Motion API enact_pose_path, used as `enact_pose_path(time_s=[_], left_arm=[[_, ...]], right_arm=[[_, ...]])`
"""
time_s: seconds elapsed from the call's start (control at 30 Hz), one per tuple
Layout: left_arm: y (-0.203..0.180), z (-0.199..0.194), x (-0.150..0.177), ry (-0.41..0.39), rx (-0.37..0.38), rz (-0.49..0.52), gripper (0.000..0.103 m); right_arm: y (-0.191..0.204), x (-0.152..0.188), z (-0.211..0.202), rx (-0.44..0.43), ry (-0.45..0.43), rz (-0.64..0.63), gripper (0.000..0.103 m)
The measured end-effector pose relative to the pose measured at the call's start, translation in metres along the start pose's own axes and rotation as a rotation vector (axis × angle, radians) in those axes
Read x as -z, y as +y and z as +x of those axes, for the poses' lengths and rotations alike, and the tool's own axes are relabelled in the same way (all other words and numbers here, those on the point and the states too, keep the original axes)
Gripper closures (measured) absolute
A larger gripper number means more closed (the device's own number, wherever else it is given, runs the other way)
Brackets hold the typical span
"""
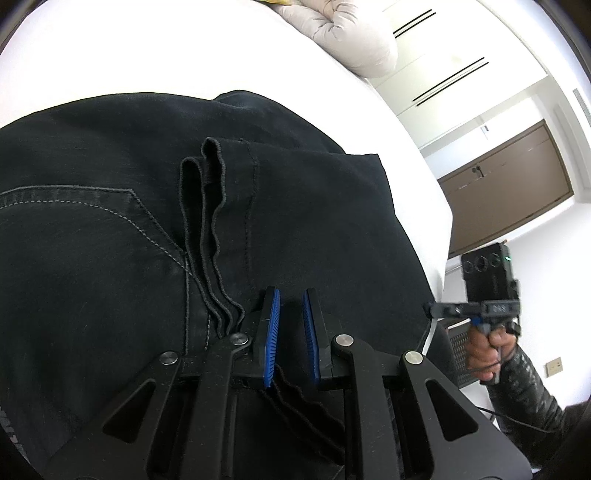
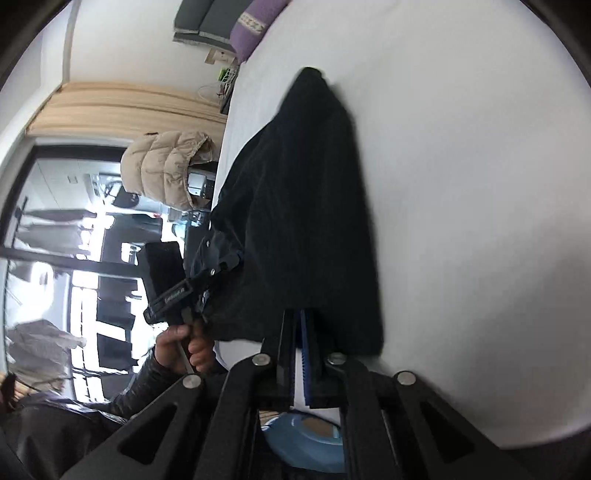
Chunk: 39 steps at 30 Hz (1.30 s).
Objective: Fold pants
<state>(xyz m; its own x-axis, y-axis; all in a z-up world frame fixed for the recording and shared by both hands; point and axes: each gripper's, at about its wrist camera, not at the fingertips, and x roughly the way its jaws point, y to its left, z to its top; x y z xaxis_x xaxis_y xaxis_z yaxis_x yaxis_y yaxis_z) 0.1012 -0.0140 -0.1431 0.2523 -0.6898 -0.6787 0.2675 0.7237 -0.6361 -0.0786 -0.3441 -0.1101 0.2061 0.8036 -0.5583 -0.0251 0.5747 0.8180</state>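
Observation:
Black pants (image 1: 110, 240) lie folded on a white bed (image 1: 147, 48), with a back pocket seam at left and the layered leg hems (image 1: 210, 206) on top. My left gripper (image 1: 291, 299) hovers low over the hem end, jaws a little apart, blue pads (image 1: 272, 325) showing, nothing between them. In the right wrist view the pants (image 2: 303, 206) lie as a long dark strip on the bed (image 2: 480, 221). My right gripper (image 2: 299, 321) is at their near edge, jaws almost together; whether cloth is pinched is unclear. The other hand-held gripper shows in each view (image 1: 487, 306) (image 2: 173, 291).
A pale quilted pillow (image 1: 343, 33) lies at the bed's far end. A brown cabinet (image 1: 517, 184) and white wall stand beyond the bed edge. In the right wrist view a beige puffer jacket (image 2: 166, 166), a window, a purple cushion (image 2: 255, 22) and a blue round object (image 2: 306, 439) below.

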Motion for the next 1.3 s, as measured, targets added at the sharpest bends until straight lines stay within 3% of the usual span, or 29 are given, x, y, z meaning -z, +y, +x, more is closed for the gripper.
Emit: enact_pose_path(time_s=[0.07,0.13,0.2,0.23,0.27,0.3,0.37,0.43,0.47,0.5,0.53,0.57,0.73,0.83,0.9,0.97,1.13,1.3], left_arm=[[-0.001,-0.002,0.002,-0.009,0.001,0.004,0.089],[-0.001,-0.005,0.004,-0.016,0.001,0.003,0.089],[-0.003,-0.011,0.006,-0.027,-0.007,-0.002,0.089],[-0.004,-0.018,0.008,-0.037,-0.014,-0.007,0.089],[-0.006,-0.027,0.011,-0.053,-0.025,-0.013,0.088],[-0.008,-0.037,0.014,-0.071,-0.036,-0.017,0.088],[-0.014,-0.062,0.025,-0.118,-0.031,-0.016,0.088],[-0.016,-0.093,0.043,-0.176,-0.033,-0.022,0.081],[-0.014,-0.105,0.051,-0.199,-0.029,-0.033,0.058],[-0.012,-0.119,0.061,-0.229,-0.027,-0.053,0.019],[-0.008,-0.137,0.072,-0.275,-0.030,-0.080,0.007],[-0.004,-0.156,0.084,-0.334,-0.035,-0.109,0.002],[0.030,-0.229,0.140,-0.476,-0.051,-0.292,0.002],[0.058,-0.246,0.171,-0.522,-0.018,-0.435,0.002],[0.080,-0.249,0.186,-0.533,-0.006,-0.555,0.002],[0.100,-0.247,0.194,-0.548,0.055,-0.645,0.002],[0.126,-0.227,0.204,-0.541,0.139,-0.757,0.002],[0.148,-0.215,0.206,-0.601,0.232,-0.819,0.004]], right_arm=[[0.021,0.000,-0.002,-0.001,-0.020,-0.046,0.090],[0.047,-0.009,-0.003,-0.082,-0.078,-0.097,0.085],[0.057,-0.020,-0.001,-0.136,-0.113,-0.115,0.053],[0.059,-0.027,0.007,-0.144,-0.118,-0.112,0.043],[0.057,-0.033,0.022,-0.120,-0.107,-0.098,0.027],[0.051,-0.037,0.032,-0.080,-0.089,-0.082,0.025],[0.040,-0.039,0.060,0.077,-0.043,-0.083,0.040],[0.044,-0.038,0.056,0.079,-0.078,-0.107,0.031],[0.049,-0.037,0.054,0.057,-0.091,-0.100,0.029],[0.053,-0.037,0.051,0.047,-0.102,-0.091,0.028],[0.056,-0.036,0.048,0.033,-0.111,-0.079,0.028],[0.062,-0.035,0.046,0.003,-0.124,-0.070,0.028],[0.095,-0.030,0.053,-0.135,-0.185,-0.082,0.028],[0.105,-0.030,0.071,-0.177,-0.175,-0.080,0.028],[0.111,-0.031,0.087,-0.204,-0.157,-0.071,0.029],[0.117,-0.032,0.097,-0.218,-0.144,-0.065,0.030],[0.124,-0.026,0.107,-0.228,-0.108,-0.077,0.033],[0.118,-0.025,0.109,-0.222,-0.093,-0.053,0.041]])
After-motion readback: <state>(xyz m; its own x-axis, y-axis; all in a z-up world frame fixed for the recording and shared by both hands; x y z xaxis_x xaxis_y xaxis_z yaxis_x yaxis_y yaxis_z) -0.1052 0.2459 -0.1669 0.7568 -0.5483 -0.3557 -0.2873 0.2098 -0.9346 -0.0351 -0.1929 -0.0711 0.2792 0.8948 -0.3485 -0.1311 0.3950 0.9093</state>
